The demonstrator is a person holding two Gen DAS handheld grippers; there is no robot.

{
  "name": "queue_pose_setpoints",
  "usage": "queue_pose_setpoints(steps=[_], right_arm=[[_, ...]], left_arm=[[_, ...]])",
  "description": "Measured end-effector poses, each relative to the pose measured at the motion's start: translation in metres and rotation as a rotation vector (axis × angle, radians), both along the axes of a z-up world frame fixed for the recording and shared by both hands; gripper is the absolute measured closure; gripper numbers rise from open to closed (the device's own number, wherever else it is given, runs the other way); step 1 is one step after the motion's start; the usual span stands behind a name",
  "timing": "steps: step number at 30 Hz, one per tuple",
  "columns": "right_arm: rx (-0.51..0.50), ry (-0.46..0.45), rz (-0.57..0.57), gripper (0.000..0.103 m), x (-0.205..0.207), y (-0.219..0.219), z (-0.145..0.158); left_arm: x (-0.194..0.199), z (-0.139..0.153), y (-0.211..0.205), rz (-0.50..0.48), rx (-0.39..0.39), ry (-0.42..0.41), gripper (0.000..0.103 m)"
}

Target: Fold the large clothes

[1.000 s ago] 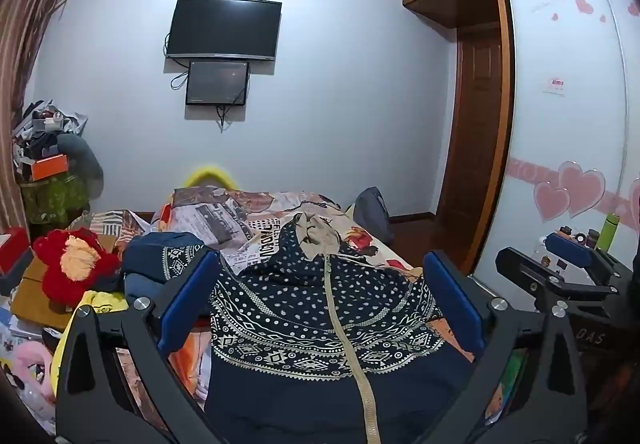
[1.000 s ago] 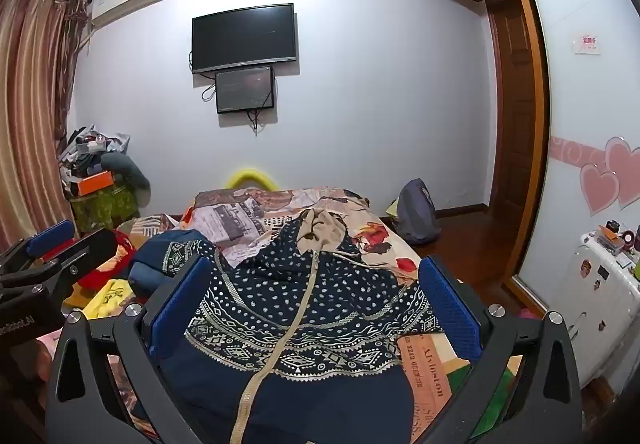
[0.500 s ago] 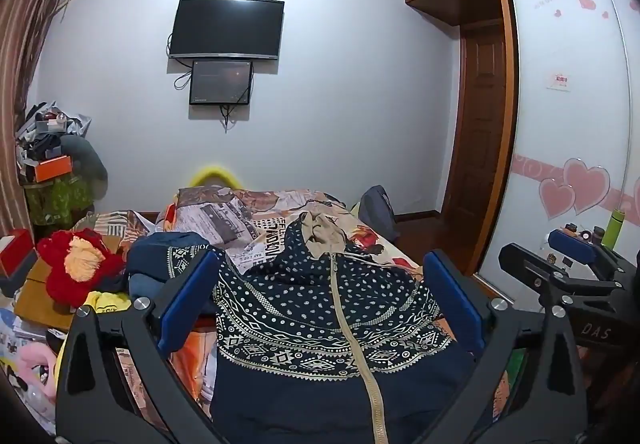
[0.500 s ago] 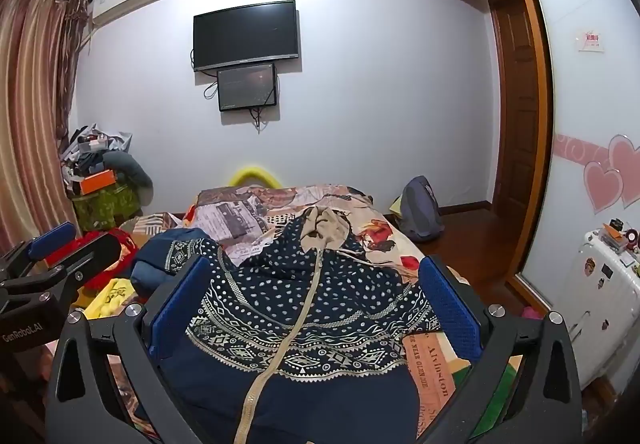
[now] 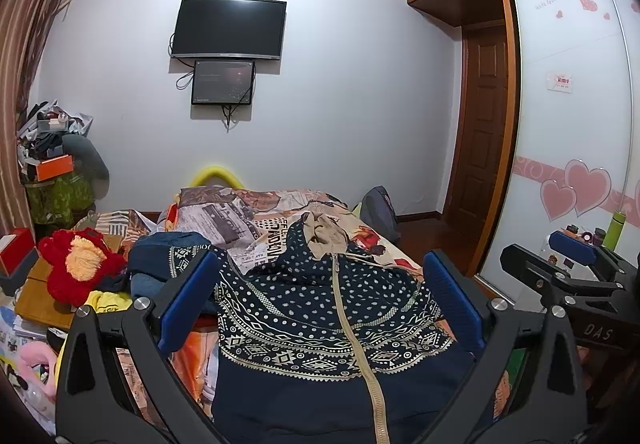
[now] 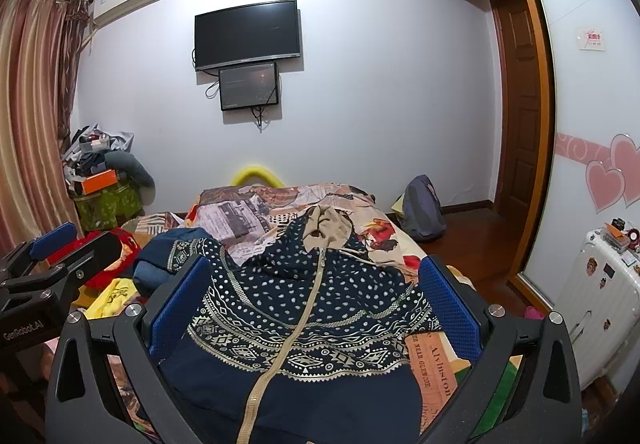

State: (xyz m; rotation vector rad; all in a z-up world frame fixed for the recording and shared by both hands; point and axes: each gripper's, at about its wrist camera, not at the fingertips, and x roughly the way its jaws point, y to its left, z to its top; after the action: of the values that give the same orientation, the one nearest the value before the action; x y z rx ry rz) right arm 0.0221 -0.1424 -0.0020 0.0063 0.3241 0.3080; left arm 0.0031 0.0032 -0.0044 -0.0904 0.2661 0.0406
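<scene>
A large navy zip jacket [image 5: 328, 324] with white dots, patterned bands and a beige hood lies spread face up on the bed; it also shows in the right wrist view [image 6: 304, 324]. One sleeve [image 5: 168, 260] is bunched at the left. My left gripper [image 5: 320, 304] is open and empty above the jacket's lower part. My right gripper [image 6: 314, 304] is open and empty beside it, over the same area. Each gripper shows at the edge of the other's view.
The bed [image 5: 256, 211] has a printed cover. A red plush toy [image 5: 76, 268] and yellow cloth lie left of it. A backpack [image 6: 422, 209] sits on the floor at right, a white suitcase [image 6: 600, 308] by the wardrobe, a cluttered pile [image 6: 104, 179] at left.
Both grippers have tilted up slightly, so the jacket sits a little lower in both views. Jaws stay open and the jacket has not moved.
</scene>
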Motion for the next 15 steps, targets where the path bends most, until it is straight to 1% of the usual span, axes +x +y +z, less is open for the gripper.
queue_pose_setpoints(steps=[15], right_arm=[[0.003, 0.000, 0.003, 0.000, -0.0016, 0.0030, 0.0005]], left_arm=[[-0.0013, -0.0012, 0.0012, 0.000, 0.000, 0.001, 0.000]])
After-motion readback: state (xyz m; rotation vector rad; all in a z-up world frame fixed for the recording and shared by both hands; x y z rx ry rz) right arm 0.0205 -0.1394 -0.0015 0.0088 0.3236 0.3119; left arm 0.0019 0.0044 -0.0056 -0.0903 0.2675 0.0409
